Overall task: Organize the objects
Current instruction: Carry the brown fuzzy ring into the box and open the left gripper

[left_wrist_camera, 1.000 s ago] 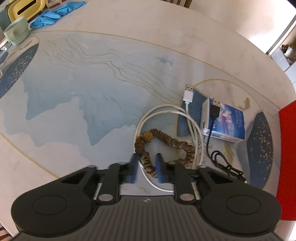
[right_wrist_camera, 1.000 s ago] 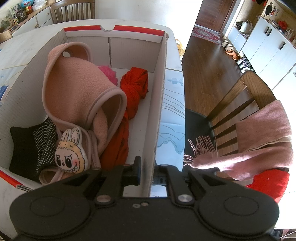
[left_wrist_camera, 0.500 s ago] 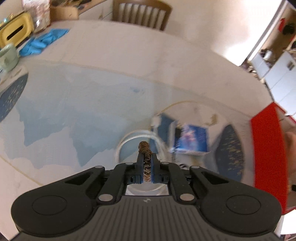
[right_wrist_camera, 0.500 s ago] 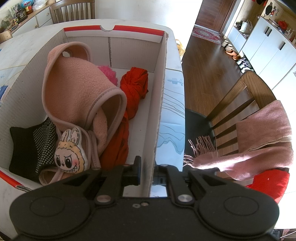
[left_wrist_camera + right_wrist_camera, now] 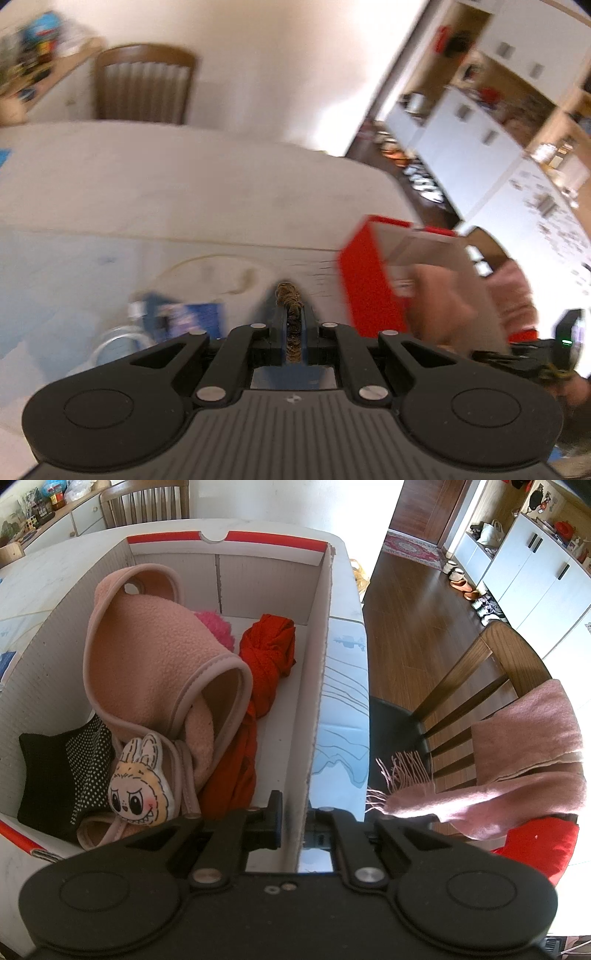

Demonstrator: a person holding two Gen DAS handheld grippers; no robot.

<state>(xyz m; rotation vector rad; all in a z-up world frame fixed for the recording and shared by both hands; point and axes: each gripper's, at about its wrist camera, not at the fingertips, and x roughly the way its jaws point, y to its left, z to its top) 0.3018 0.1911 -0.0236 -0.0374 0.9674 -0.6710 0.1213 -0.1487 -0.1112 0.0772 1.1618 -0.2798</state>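
My left gripper (image 5: 292, 314) is shut on a brown scrunchie (image 5: 290, 295) and holds it above the table, left of the red and white cardboard box (image 5: 364, 280). The left wrist view is blurred. My right gripper (image 5: 295, 814) is shut on the box's right wall (image 5: 317, 686). Inside the box lie a pink fleece hood (image 5: 155, 657), a red cloth (image 5: 266, 664), a black dotted cloth (image 5: 62, 771) and a small plush face (image 5: 142, 795).
A blue and white small box (image 5: 192, 314) and a white cable (image 5: 107, 343) lie on the table below my left gripper. A wooden chair (image 5: 476, 686) draped with a pink scarf (image 5: 517, 753) stands right of the table. Another chair (image 5: 142, 88) stands at the far side.
My left gripper closed on the scrunchie, lifted it off the table and swung right toward the box. My right gripper has stayed on the box wall.
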